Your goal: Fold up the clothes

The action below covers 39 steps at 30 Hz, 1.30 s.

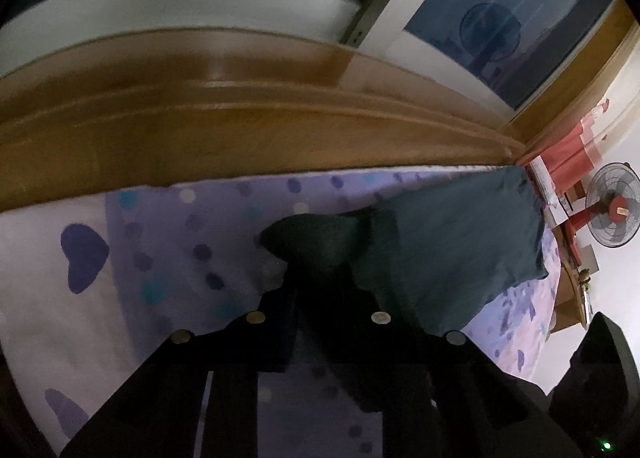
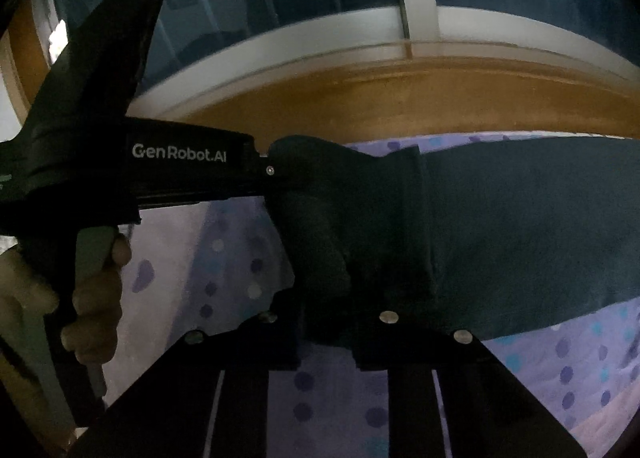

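The dark teal garment [image 1: 460, 242] lies on the heart-print bedsheet [image 1: 160, 242], beside the wooden headboard [image 1: 240, 130]. The left gripper [image 1: 320, 254] pinches a bunched corner of the cloth between closed fingers. The right gripper [image 2: 324, 270] likewise clamps a fold of the same cloth. A hand [image 2: 96, 298] grips the left gripper's handle. A standing fan [image 1: 612, 206] is visible at the far right.

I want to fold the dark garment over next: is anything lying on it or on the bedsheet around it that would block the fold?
Nothing visible does. The dark garment lies on the heart-print bedsheet, with both hand-held grippers closed on its bunched end.
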Each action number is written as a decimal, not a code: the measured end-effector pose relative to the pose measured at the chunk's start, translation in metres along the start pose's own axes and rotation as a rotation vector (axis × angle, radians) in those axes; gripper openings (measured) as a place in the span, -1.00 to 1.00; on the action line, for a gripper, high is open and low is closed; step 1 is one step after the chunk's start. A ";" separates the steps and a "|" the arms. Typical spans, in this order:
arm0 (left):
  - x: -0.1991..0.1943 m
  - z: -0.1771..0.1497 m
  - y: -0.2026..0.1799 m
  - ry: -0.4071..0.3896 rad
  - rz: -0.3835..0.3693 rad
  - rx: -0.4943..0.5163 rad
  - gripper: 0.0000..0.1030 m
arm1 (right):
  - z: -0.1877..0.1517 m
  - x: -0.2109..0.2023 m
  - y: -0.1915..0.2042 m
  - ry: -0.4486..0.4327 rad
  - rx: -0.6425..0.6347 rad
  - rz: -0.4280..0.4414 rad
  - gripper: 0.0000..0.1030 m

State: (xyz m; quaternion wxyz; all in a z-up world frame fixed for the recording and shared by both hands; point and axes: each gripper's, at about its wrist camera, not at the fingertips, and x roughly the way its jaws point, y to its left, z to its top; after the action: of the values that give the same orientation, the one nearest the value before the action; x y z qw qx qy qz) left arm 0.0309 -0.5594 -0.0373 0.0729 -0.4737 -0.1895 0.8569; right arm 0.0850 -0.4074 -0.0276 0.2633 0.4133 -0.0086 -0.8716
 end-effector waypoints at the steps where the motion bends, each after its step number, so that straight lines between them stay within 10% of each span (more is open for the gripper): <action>1: -0.002 0.001 -0.004 -0.006 0.003 0.003 -0.67 | 0.002 -0.003 -0.004 -0.009 0.007 0.017 -0.70; 21: 0.031 0.037 -0.111 0.007 0.040 0.108 -0.67 | 0.007 -0.029 -0.144 -0.066 0.483 0.483 -0.70; 35: 0.046 0.014 -0.119 0.059 0.036 0.155 -0.57 | -0.015 0.000 -0.207 0.050 0.675 0.360 -0.67; 39: 0.050 -0.001 -0.093 0.082 0.037 0.082 -0.57 | 0.004 -0.016 -0.203 0.092 0.559 0.291 -0.34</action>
State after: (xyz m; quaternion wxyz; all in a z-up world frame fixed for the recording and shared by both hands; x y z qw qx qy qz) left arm -0.0001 -0.4585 -0.0407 0.0840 -0.5084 -0.1423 0.8451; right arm -0.0014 -0.2264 -0.0609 0.2614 0.5031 -0.2947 -0.7692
